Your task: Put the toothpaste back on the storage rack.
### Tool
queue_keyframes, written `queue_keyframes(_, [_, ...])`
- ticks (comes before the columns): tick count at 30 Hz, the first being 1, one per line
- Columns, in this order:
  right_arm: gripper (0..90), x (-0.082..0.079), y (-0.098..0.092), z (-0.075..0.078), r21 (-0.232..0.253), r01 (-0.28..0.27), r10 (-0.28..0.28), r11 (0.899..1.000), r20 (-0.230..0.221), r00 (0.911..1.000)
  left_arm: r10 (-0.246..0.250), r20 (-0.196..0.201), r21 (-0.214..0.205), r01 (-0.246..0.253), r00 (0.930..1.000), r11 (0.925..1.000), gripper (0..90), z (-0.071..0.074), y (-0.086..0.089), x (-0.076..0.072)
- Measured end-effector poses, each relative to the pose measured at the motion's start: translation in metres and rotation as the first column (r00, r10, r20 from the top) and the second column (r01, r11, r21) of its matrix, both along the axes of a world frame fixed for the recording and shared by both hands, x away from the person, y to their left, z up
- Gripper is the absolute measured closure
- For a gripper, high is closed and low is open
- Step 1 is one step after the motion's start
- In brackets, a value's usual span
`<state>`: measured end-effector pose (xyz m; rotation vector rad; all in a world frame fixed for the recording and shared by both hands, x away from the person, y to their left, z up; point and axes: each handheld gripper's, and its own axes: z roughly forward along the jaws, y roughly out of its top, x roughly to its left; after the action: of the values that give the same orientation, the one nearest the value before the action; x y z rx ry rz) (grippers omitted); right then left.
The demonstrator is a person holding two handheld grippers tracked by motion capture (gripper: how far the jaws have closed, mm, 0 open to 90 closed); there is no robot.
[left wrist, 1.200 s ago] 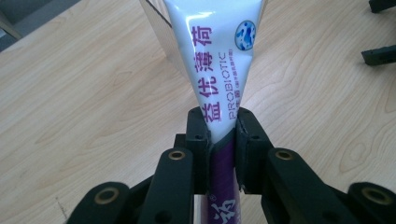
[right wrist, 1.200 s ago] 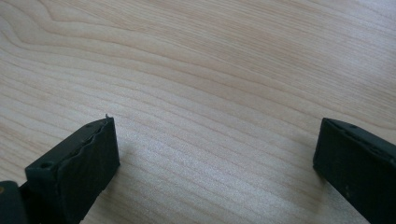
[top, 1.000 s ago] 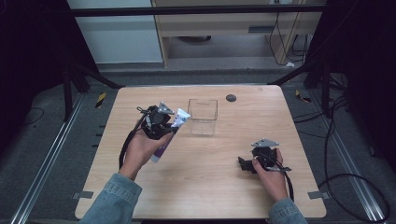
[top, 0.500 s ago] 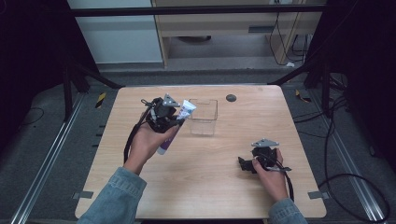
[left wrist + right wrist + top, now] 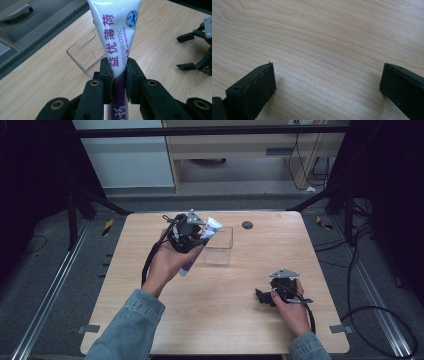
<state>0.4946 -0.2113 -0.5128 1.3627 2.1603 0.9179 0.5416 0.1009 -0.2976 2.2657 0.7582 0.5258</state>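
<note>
A white and purple toothpaste tube (image 5: 117,37) is clamped between the jaws of my left gripper (image 5: 118,72), which is shut on it near the tube's middle. From above, that gripper (image 5: 189,234) is raised over the table with the tube (image 5: 200,246) slanting, its flat white end up beside a clear plastic box (image 5: 219,246). The clear box (image 5: 86,53) lies just beyond the tube in the left gripper view. My right gripper (image 5: 265,296) rests low on the table at the right, its jaws wide apart over bare wood (image 5: 328,75), open and holding nothing.
The wooden table (image 5: 150,320) has a small dark round disc (image 5: 247,225) near its far edge. Cables trail from both grippers. Metal rails and dark floor surround the table; a cabinet stands beyond it.
My left gripper has lifted the toothpaste tube and carried it right and away from me, toward the clear box. The right gripper has stayed where it was.
</note>
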Motion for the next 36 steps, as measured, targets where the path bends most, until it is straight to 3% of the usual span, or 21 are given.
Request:
queue_keyframes(2, [0.5,0.0,0.0,0.0,0.0,0.0,0.0,1.0,0.0,1.0,0.002,0.008,0.005,-0.002,1.0,1.0,77.6,0.003,-0.002,0.003])
queue_keyframes(11, [0.5,0.0,0.0,0.0,0.0,0.001,-0.001,1.0,-0.001,1.0,0.027,0.043,-0.047,-0.025,0.9987,0.9986,77.6,0.02,-0.006,0.007])
queue_keyframes(18, [0.5,0.0,0.0,0.0,0.001,0.002,-0.002,1.0,-0.003,1.0,0.016,0.072,-0.046,-0.013,0.9972,0.9988,77.5,0.036,-0.018,0.008])
queue_keyframes(21, [0.7,-0.001,0.0,0.0,0.001,0.004,-0.004,1.0,-0.002,1.0,0.01,0.101,-0.021,-0.008,0.9949,0.9998,77.5,0.041,-0.025,0.013])
queue_keyframes(27, [0.8,-0.001,0.0,0.0,-0.001,0.007,-0.007,1.0,0.001,1.0,0.03,0.104,-0.026,-0.028,0.9941,0.9993,77.5,0.038,-0.027,0.027])
queue_keyframes(36, [0.8,-0.002,0.0,0.0,-0.003,0.01,-0.01,1.0,0.001,0.9999,0.041,0.117,-0.12,-0.026,0.9922,0.9924,77.4,0.039,-0.028,0.04])
